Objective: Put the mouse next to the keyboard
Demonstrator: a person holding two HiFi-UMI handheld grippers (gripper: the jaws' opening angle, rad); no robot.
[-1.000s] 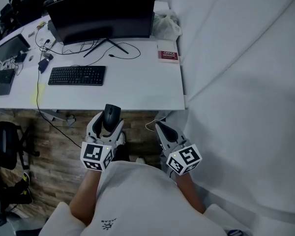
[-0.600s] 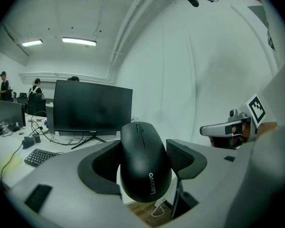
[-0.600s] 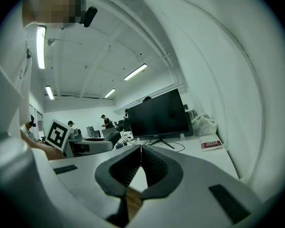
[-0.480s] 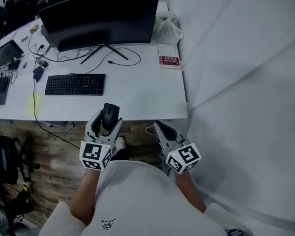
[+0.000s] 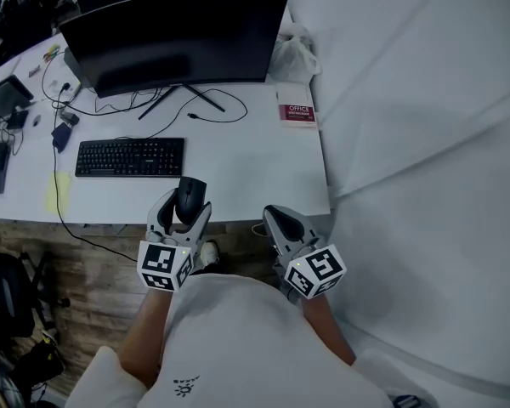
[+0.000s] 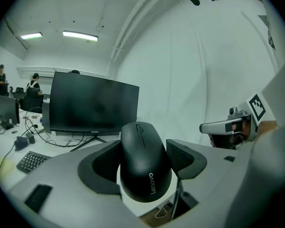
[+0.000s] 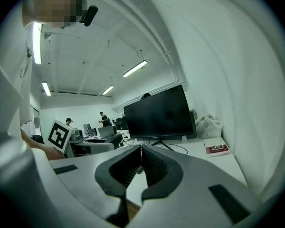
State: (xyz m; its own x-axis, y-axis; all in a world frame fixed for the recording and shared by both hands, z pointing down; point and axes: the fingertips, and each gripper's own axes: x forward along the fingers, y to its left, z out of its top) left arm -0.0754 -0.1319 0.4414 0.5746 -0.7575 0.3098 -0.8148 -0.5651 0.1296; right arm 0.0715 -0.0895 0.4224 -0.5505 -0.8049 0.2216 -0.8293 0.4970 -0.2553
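At the white desk's (image 5: 263, 172) near edge, our left gripper (image 5: 184, 211) pinches the black mouse (image 5: 191, 197), well short of the keyboard (image 5: 130, 156). Our right gripper's (image 5: 280, 222) jaws are pressed together, empty. The rounded mouse could slip out if we tilt it.

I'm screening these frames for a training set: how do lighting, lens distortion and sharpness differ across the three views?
Head view: even, soft light, no hard shadows, keyboard crisp. Left gripper view: heavy fisheye with black corners; the mouse is sharp, ceiling lights blown out. Right gripper view: same barrel bend and dark rim, ceiling strips glaring.
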